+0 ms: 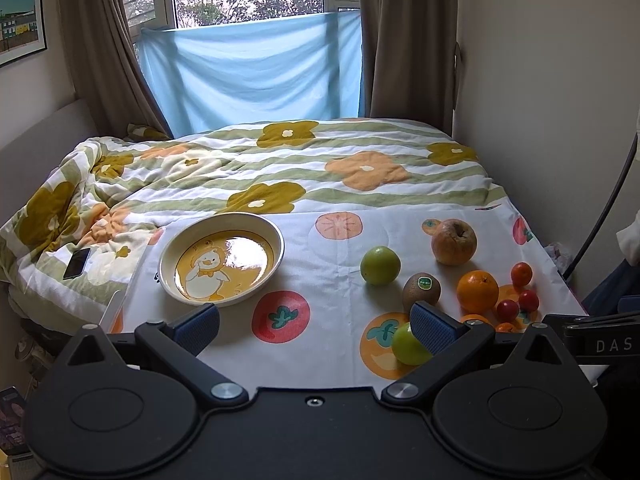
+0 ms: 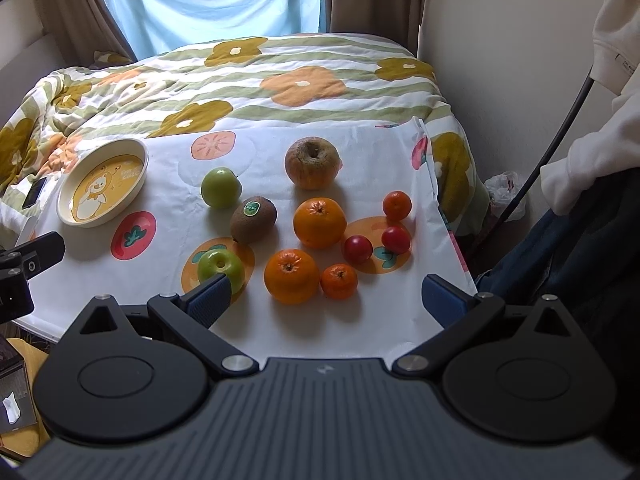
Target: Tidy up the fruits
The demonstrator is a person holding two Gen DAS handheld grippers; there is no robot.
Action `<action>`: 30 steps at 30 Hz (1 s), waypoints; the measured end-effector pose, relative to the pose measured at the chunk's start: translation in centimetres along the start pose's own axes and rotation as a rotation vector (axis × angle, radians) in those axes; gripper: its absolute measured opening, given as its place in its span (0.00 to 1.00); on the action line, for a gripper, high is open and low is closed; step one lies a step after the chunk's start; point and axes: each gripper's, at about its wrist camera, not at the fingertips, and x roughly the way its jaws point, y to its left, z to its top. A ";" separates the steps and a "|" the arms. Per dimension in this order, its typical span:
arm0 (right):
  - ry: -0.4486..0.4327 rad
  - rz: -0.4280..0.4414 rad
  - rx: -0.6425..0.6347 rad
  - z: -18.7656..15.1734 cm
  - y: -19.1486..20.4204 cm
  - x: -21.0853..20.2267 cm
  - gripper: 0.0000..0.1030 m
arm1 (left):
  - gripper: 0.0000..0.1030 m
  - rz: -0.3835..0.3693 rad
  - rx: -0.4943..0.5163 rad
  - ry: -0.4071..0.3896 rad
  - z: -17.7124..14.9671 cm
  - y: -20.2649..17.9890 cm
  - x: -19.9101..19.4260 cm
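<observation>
Right wrist view: right gripper (image 2: 326, 294) spread wide, empty, lower frame; fruits ungathered, plate (image 2: 68, 204) bare. Left gripper (image 1: 316, 326) likewise released. Next: approach nearest orange (image 2: 291, 276).

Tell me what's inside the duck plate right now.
Nothing: the duck plate holds no fruit, only its printed duck and window glare. All the fruit, such as the kiwi, lies on the cloth beside it. What's beneath the plate is covered.

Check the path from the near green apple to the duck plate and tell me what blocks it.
Nothing visible does. The near green apple and the plate have only bare printed cloth between them; the kiwi sits to the right, off that line.
</observation>
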 end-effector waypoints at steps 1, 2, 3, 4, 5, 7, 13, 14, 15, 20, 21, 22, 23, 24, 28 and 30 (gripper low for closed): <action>0.000 -0.001 0.000 0.0 0.0 0.0 1.00 | 1.00 0.000 0.000 0.000 0.0 0.0 0.0; 0.002 0.001 -0.001 0.0 0.0 0.0 1.00 | 1.00 -0.001 0.001 -0.001 0.0 0.0 0.0; 0.002 0.002 -0.002 0.0 0.0 0.0 1.00 | 1.00 -0.002 0.002 -0.002 0.0 -0.1 -0.1; 0.000 0.004 -0.003 0.0 0.1 0.0 1.00 | 1.00 -0.005 0.004 -0.004 0.0 -0.1 -0.1; -0.003 0.006 -0.004 0.0 0.1 0.0 1.00 | 1.00 -0.006 0.006 -0.006 0.0 0.0 -0.2; -0.006 0.005 -0.004 0.0 0.2 0.0 1.00 | 1.00 -0.011 0.011 -0.003 0.2 -0.1 -0.2; -0.009 0.008 0.004 -0.4 0.0 0.2 1.00 | 1.00 -0.036 0.076 -0.030 0.6 -0.5 0.0; -0.013 0.005 0.005 -0.5 -0.1 0.3 1.00 | 1.00 -0.043 0.091 -0.038 0.6 -0.6 0.3; -0.016 0.007 0.004 -0.4 -0.3 0.3 1.00 | 1.00 -0.054 0.104 -0.045 0.4 -0.7 0.6; -0.014 -0.001 0.032 -1.5 -0.5 2.3 1.00 | 1.00 -0.124 0.170 -0.054 -1.1 -1.2 3.0; -0.016 0.000 0.044 -1.8 -0.5 2.7 1.00 | 1.00 -0.136 0.185 -0.053 -1.6 -1.4 3.6; -0.016 0.003 0.059 -2.0 -0.6 3.2 1.00 | 1.00 -0.147 0.198 -0.051 -2.0 -1.5 4.2; -0.012 0.003 0.069 -2.4 -0.6 3.7 1.00 | 1.00 -0.160 0.213 -0.050 -2.4 -1.6 4.7; -0.006 0.002 0.080 -2.7 -0.7 4.3 1.00 | 1.00 -0.174 0.232 -0.050 -2.9 -1.7 5.4; -0.008 0.008 0.112 -3.9 -0.6 6.1 1.00 | 1.00 -0.221 0.300 -0.040 -4.4 -2.3 7.5; -0.020 0.011 0.137 -4.4 -0.5 6.9 1.00 | 1.00 -0.254 0.329 -0.029 -5.1 -2.5 8.6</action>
